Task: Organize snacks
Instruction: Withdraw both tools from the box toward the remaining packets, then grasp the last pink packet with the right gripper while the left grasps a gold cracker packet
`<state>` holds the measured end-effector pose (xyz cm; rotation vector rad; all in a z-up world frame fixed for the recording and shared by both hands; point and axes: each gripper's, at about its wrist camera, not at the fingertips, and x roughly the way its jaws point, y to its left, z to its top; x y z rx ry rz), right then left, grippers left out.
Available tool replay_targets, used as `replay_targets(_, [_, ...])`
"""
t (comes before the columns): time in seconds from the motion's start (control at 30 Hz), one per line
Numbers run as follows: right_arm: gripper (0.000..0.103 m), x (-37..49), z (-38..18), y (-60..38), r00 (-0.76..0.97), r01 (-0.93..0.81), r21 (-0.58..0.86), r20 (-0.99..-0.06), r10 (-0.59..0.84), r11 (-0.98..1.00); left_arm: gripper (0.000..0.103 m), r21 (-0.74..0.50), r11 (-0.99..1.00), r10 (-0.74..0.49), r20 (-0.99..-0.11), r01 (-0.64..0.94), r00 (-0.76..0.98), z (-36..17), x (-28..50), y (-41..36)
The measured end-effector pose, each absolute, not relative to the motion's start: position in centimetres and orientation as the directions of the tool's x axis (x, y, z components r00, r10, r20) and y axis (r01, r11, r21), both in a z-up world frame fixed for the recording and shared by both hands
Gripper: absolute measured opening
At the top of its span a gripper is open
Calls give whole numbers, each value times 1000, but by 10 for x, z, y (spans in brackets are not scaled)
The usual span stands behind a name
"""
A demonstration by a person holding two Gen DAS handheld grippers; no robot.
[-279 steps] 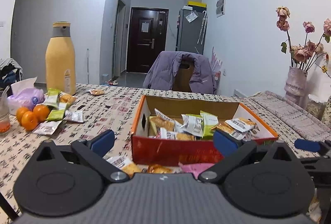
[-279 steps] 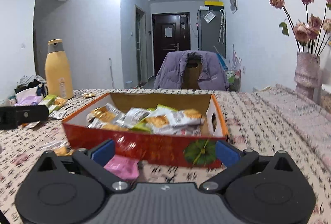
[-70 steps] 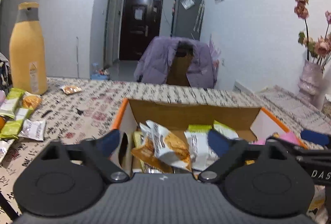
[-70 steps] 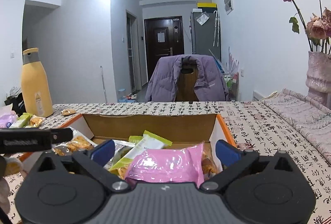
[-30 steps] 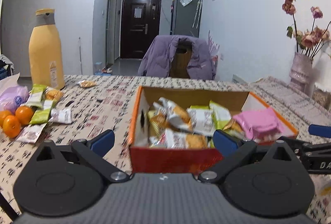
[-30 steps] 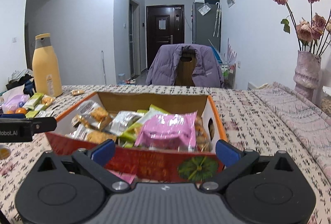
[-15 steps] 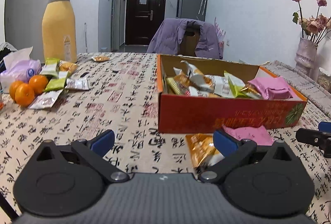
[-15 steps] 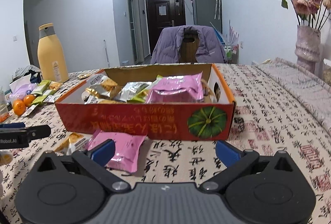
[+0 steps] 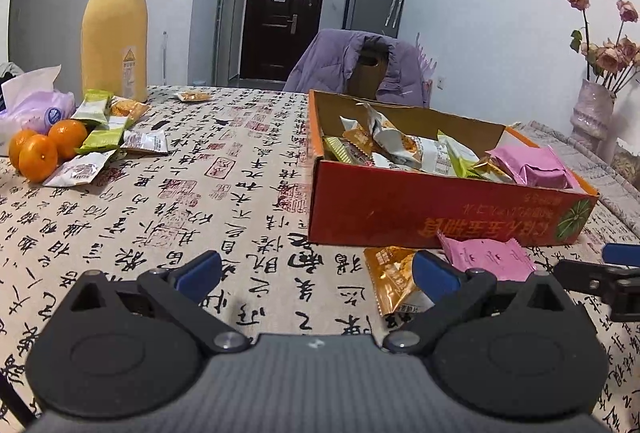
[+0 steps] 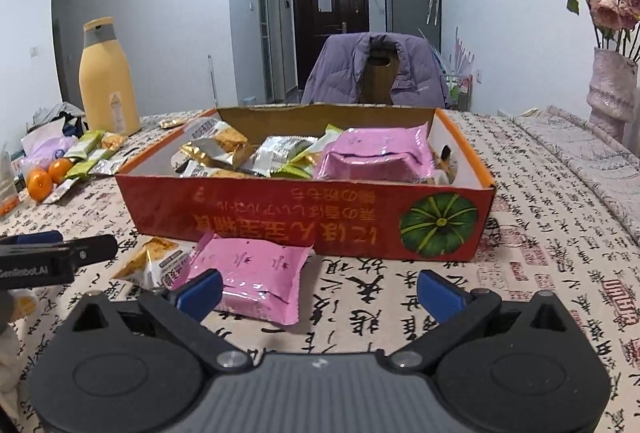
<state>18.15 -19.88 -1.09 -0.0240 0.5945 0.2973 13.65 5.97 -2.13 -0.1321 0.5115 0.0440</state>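
Here, both hand-held grippers hover low over a calligraphy-print tablecloth (image 9: 192, 193), jaws spread wide and empty. The left gripper (image 9: 316, 273) points at bare cloth, with a crumpled orange snack packet (image 9: 394, 279) lying just inside its right finger. The right gripper (image 10: 318, 287) faces a flat pink foil snack packet (image 10: 256, 273), which lies between its fingers toward the left one, just near of a shallow red-and-orange cardboard box (image 10: 304, 221). A second pink packet (image 10: 374, 155) rests atop mixed wrapped snacks inside the box, at its right end. Far left, more green and silver packets (image 9: 106, 131) lie beside three small oranges (image 9: 44, 149) and a tall yellow bottle (image 9: 114, 29).
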Motion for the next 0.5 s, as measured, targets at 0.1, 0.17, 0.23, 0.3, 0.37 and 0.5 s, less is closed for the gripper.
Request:
replay_targets(0.1, [103, 188, -12, -189, 775, -296, 64, -568, 279, 953, 103, -121, 990, 9, -489, -78, 872, -22, 136, 60])
replay_targets(0.17, [103, 193, -11, -179, 769, -307, 57, -573, 283, 950, 103, -138, 986, 11, -489, -90, 872, -22, 136, 64])
replay_targets(0.23, [103, 199, -10, -169, 758, -325, 56, -581, 295, 944, 103, -154, 983, 15, -488, -103, 873, -22, 136, 67])
replay_targets(0.3, [103, 205, -10, -159, 747, -333, 53, -595, 297, 942, 103, -164, 980, 20, -487, -114, 873, -22, 136, 70])
replay_targets(0.37, [103, 212, -12, -150, 733, -338, 46, -614, 294, 940, 103, -170, 978, 23, -487, -120, 873, -22, 136, 71])
replay_targets(0.5, [103, 221, -20, -139, 714, -336, 36, -642, 280, 941, 103, -183, 975, 21, -494, -128, 869, -23, 137, 74])
